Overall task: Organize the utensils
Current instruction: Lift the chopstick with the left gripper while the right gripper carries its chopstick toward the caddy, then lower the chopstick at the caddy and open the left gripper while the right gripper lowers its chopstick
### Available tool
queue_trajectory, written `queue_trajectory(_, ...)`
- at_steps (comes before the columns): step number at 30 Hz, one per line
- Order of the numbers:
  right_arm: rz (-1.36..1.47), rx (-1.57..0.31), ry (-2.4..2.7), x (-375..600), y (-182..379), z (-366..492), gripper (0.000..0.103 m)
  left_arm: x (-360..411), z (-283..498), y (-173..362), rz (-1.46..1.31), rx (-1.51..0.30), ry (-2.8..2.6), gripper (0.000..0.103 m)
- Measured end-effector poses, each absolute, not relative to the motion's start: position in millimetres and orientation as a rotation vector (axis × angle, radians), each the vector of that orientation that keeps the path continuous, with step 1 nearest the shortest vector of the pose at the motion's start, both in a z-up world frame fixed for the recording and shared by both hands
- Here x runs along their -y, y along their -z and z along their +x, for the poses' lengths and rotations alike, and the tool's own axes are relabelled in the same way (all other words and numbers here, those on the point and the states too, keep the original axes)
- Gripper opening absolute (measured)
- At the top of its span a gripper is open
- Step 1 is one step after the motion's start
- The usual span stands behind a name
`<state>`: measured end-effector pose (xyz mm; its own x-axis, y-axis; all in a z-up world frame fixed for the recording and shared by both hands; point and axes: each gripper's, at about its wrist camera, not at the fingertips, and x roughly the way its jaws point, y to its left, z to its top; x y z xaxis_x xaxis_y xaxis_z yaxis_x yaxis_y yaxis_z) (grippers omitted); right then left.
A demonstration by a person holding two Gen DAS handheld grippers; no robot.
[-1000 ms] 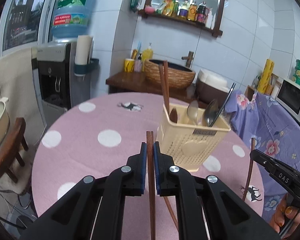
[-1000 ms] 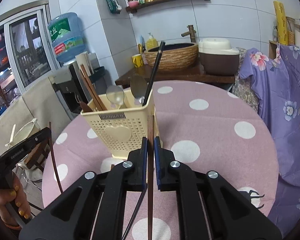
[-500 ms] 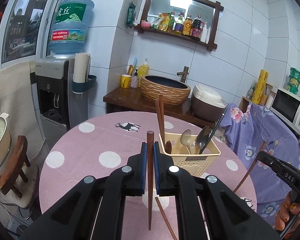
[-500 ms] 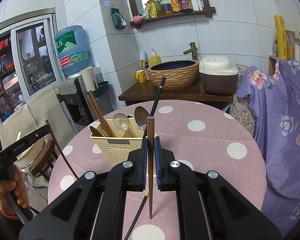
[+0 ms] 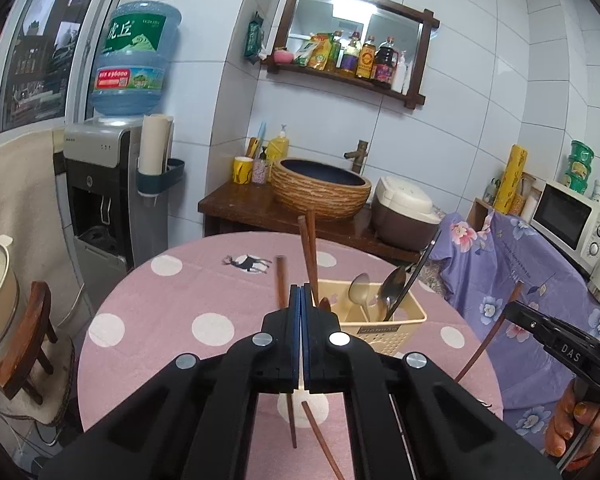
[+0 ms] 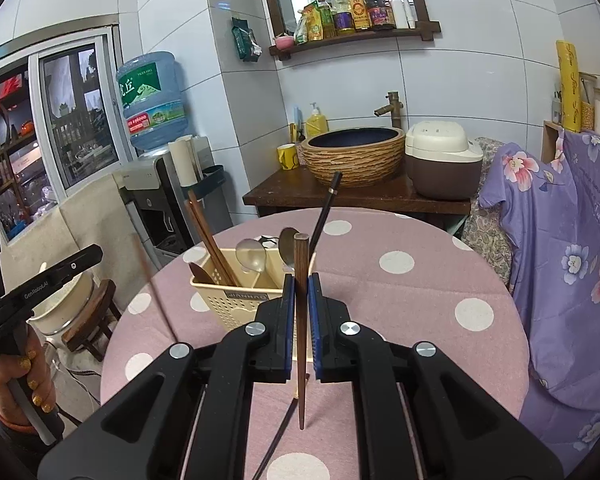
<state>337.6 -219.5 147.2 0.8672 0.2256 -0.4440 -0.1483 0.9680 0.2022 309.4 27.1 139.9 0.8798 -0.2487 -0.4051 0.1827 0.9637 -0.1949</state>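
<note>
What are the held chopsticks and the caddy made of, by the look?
Right gripper chopstick: likely wood, reddish-brown, matte, squared top. Left gripper chopstick: looks the same. Caddy: probably moulded plastic, cream, smooth, with perforated walls and an embossed heart.

Just ahead of the left gripper, slightly to its right, a utensil basket stands on the round table; chopsticks lean in its left compartment, spoons in the right. A loose chopstick lies on the table beneath that gripper. Beyond the table a counter carries a basin, with a rice cooker to its right. From the right gripper, the basket sits ahead-left.
</note>
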Motion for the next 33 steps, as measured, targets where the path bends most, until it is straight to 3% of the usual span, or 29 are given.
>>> queue_trajectory(8,0.151,-0.473,-0.192,218,-157,339,0.008,-32,316,-143,-0.145,-0.443,0.202,0.001)
queue_trajectory(16,0.177,-0.486,-0.178,226,-148,340,0.008,-59,366,-94,-0.160,-0.613,0.077,0.004)
queue_trajectory(17,0.174,-0.485,-0.175,226,-148,339,0.008,-61,374,-84,-0.165,-0.646,0.076,0.013)
queue_trajectory(18,0.171,-0.483,-0.175,226,-148,339,0.008,-63,382,-73,-0.179,-0.680,0.084,0.035)
queue_trajectory(20,0.165,-0.482,-0.179,224,-147,338,0.008,-65,397,-55,-0.218,-0.729,0.114,0.067)
queue_trajectory(26,0.155,-0.489,-0.182,222,-143,337,0.008,-57,452,-17,-0.229,-0.853,0.123,0.067)
queue_trajectory(33,0.156,-0.503,-0.179,222,-137,335,0.008,-43,505,13,-0.160,-0.927,0.076,0.054)
